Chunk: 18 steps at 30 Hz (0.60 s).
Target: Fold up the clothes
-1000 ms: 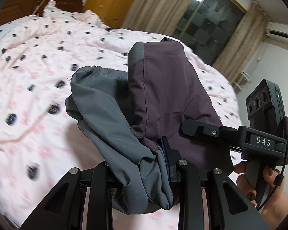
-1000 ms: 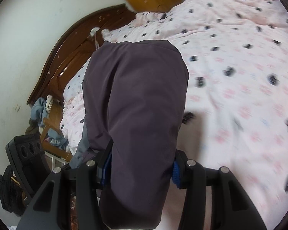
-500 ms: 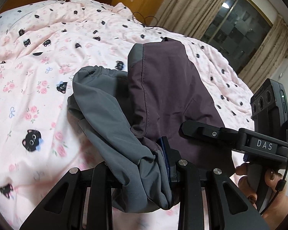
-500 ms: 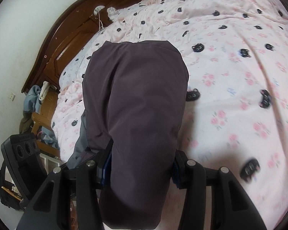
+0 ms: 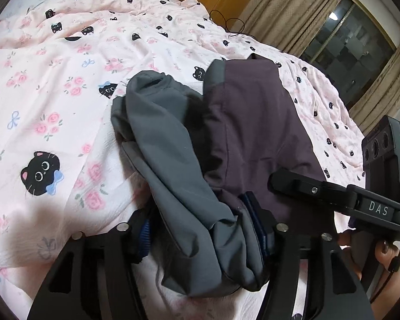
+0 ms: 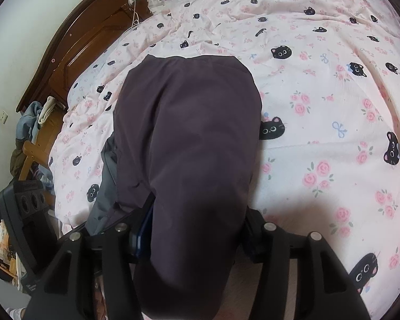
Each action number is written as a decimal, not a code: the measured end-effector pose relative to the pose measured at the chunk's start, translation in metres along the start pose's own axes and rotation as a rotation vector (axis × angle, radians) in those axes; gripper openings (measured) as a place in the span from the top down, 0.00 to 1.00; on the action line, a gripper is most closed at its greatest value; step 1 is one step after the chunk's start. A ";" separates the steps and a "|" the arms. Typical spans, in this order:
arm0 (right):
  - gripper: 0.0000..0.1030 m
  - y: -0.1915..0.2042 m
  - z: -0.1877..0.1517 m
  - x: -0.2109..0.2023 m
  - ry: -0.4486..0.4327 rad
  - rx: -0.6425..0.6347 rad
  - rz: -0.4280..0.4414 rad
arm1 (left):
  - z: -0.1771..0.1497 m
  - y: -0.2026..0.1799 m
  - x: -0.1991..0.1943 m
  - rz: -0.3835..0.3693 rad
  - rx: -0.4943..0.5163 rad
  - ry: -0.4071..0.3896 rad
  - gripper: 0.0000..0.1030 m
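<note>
A folded garment lies on the bed, grey (image 5: 168, 138) on its left half and dark purple (image 5: 253, 122) on its right. My left gripper (image 5: 200, 229) has the grey bundle between its fingers. Its jaws are opening, and the left blue pad (image 5: 144, 236) stands bare, apart from the cloth. My right gripper (image 6: 197, 234) straddles the purple end (image 6: 189, 122). Its jaws are opening too, but the cloth still fills the gap and touches both pads. In the left wrist view a hand (image 5: 386, 250) holds the right gripper at the right edge.
The pink bedsheet (image 5: 66, 80) with black cats and roses spreads on all sides. A dark wooden headboard (image 6: 88, 34) stands at the far end. A chair heaped with clothes (image 6: 32, 133) sits beside the bed. A thin cable (image 5: 226, 24) lies near curtains and a dark window (image 5: 346, 32).
Both grippers came down toward the bed with the garment, which now rests on the sheet. The left jaws widened, uncovering the left blue pad. The right jaws spread slightly.
</note>
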State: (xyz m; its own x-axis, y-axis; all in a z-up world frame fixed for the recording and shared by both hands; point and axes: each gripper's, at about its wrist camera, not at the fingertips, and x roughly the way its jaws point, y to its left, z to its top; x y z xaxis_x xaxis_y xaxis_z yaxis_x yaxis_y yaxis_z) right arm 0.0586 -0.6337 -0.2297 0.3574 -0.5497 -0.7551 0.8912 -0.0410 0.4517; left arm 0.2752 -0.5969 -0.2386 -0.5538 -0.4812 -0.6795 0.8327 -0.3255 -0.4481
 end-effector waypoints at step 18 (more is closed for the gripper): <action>0.34 0.023 -0.002 -0.074 -0.119 -0.192 -0.164 | 0.000 -0.009 -0.068 0.121 0.071 -0.117 0.31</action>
State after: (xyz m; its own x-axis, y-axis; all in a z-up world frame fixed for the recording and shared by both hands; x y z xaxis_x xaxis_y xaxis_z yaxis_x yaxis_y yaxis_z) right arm 0.0535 -0.5925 -0.1647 0.1785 -0.6431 -0.7447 0.9752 0.0151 0.2207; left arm 0.3058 -0.5615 -0.1885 -0.4496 -0.6107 -0.6518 0.8932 -0.3139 -0.3220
